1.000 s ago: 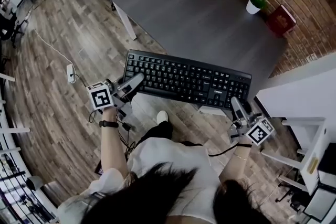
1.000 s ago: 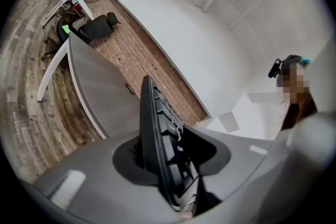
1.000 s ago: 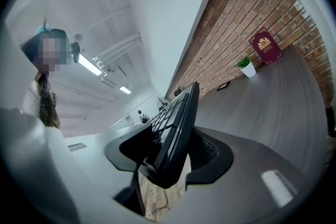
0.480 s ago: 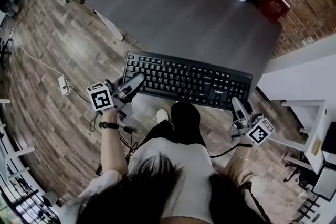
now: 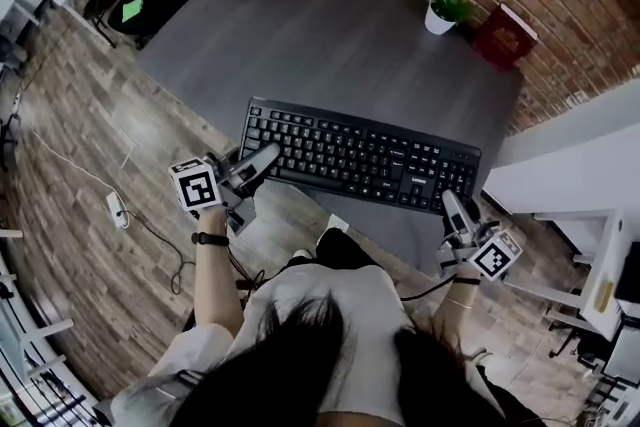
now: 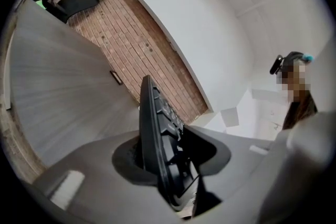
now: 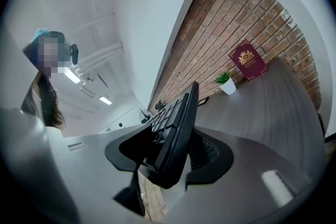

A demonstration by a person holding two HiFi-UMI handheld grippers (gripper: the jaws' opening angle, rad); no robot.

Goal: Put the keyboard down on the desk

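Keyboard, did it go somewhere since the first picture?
Yes. The person carried the keyboard forward: it hung over the floor in front of the desk, and now it is mostly above the desk's near edge. Nothing was grabbed or let go. The left gripper and right gripper still clamp its two ends, and the plant and red book stay put.
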